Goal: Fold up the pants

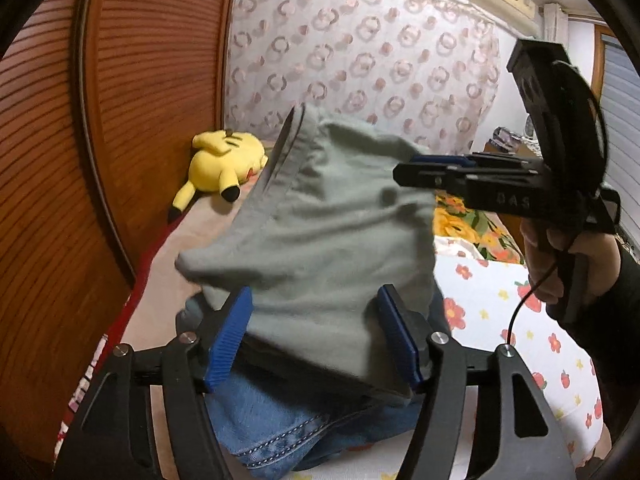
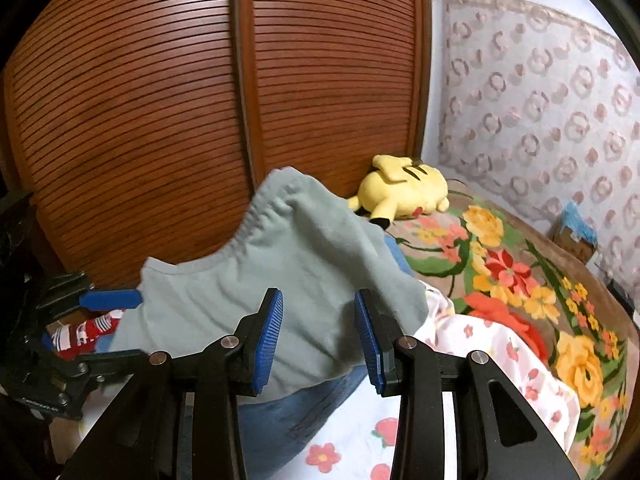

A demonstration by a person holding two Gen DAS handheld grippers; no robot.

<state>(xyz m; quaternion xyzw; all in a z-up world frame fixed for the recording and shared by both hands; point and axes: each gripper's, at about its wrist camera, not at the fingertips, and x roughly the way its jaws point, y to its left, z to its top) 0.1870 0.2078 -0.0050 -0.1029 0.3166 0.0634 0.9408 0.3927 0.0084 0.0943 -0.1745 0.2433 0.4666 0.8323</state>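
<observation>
**Grey-green pants hang between two spread claws above the bed**

The grey-green pants (image 1: 320, 220) are bunched and blurred, lying loosely over a pair of blue jeans (image 1: 280, 432) on the bed. In the left wrist view they fill the centre, their waistband edge rising toward 12 o'clock. In the right wrist view the elastic waistband curves up toward 11 o'clock.

The left claw (image 1: 316, 336) stands spread, its blue pads either side of the cloth's lower part with gaps showing, not pinching it. The right claw (image 2: 320, 336) is also spread, narrower, with cloth lying between the pads; the pads do not press on it. In the left wrist view the right claw enters from 3 o'clock, its tip at the pants' upper right edge, carried by a hand (image 1: 560, 264) in a dark sleeve.

Under the clothes lies a white flowered sheet (image 1: 500, 312); toward 2 o'clock in the right view lies a bright floral blanket (image 2: 520, 280). A yellow plush toy (image 1: 224, 160) lies at 10 o'clock against the slatted wooden wardrobe (image 2: 160, 100). A patterned curtain (image 1: 360, 60) hangs behind.
</observation>
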